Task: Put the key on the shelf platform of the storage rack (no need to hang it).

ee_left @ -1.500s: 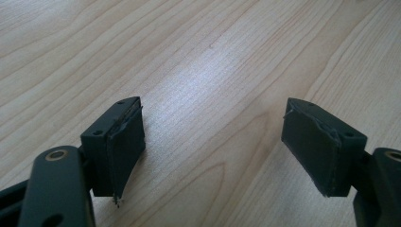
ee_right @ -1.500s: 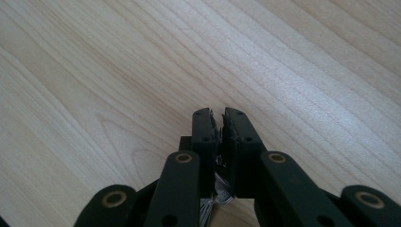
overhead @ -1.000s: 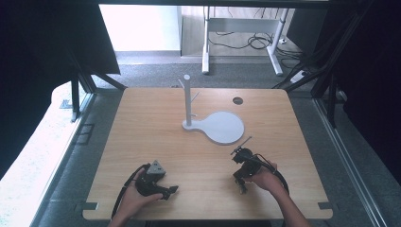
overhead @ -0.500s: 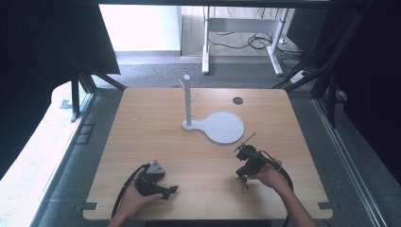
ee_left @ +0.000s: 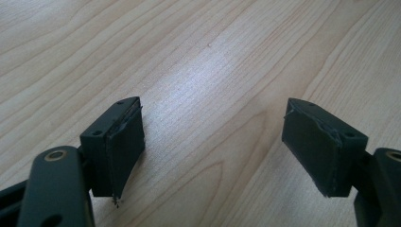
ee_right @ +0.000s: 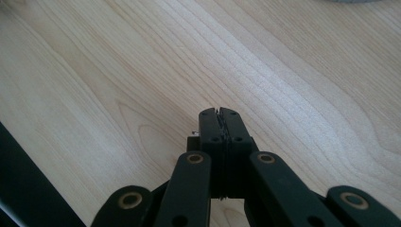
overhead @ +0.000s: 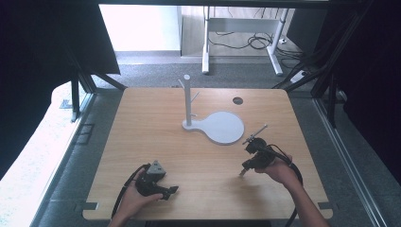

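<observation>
On the worktop [overhead: 142, 123] stands one item: a white peg stand [overhead: 187, 101] on a round flat base [overhead: 222, 127], set past the middle towards the far side. Its pegs are bare; nothing hangs on them and no loose object lies near.

Right hand-held gripper [overhead: 249, 153] hangs above the wood just short of the base, jaws pressed together with nothing between them, as the right gripper view confirms [ee_right: 220, 113]. It is near the stand but not touching it.

Left hand-held gripper [overhead: 163, 189] rests at the near edge, well apart from the stand, jaws spread wide over bare wood [ee_left: 213, 142].

Judgement: work barely begun. Stand untouched, nothing gripped. All handling of the stand remains to be done.
</observation>
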The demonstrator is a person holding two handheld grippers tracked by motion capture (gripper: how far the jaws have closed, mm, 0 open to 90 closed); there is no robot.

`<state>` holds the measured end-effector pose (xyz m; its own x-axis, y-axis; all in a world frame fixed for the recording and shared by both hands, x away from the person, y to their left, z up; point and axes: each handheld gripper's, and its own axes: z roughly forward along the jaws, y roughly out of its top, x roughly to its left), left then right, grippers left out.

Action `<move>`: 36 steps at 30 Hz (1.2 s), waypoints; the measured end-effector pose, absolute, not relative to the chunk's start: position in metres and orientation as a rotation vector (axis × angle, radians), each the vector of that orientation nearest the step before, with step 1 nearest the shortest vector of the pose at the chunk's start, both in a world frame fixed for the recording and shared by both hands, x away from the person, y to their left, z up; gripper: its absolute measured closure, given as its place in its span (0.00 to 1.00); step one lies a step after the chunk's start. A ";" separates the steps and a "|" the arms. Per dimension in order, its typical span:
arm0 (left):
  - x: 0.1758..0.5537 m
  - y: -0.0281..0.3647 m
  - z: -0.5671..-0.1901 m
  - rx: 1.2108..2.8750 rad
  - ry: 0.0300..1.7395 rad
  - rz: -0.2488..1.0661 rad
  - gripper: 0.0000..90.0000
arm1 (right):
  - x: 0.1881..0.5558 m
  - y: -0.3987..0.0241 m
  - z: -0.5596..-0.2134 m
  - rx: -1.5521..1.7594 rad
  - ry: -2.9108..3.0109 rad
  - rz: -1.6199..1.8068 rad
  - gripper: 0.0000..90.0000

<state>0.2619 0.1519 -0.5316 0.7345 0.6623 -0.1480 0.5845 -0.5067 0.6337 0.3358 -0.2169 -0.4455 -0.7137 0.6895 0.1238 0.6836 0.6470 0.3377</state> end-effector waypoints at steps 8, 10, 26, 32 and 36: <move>0.262 0.152 -0.531 2.241 0.928 0.161 0.25 | 0.336 -0.220 -0.439 1.175 2.823 0.566 1.00; 0.262 0.152 -0.530 2.240 0.931 0.162 0.25 | 0.337 -0.221 -0.436 1.173 2.820 0.570 1.00; 0.261 0.153 -0.528 2.208 0.938 0.185 0.25 | 0.343 -0.216 -0.416 1.129 2.803 0.579 1.00; 0.260 0.152 -0.529 2.217 0.937 0.179 0.25 | 0.349 -0.214 -0.413 1.130 2.801 0.574 1.00; 0.260 0.152 -0.528 2.214 0.939 0.179 0.25 | 0.352 -0.214 -0.413 1.136 2.804 0.565 1.00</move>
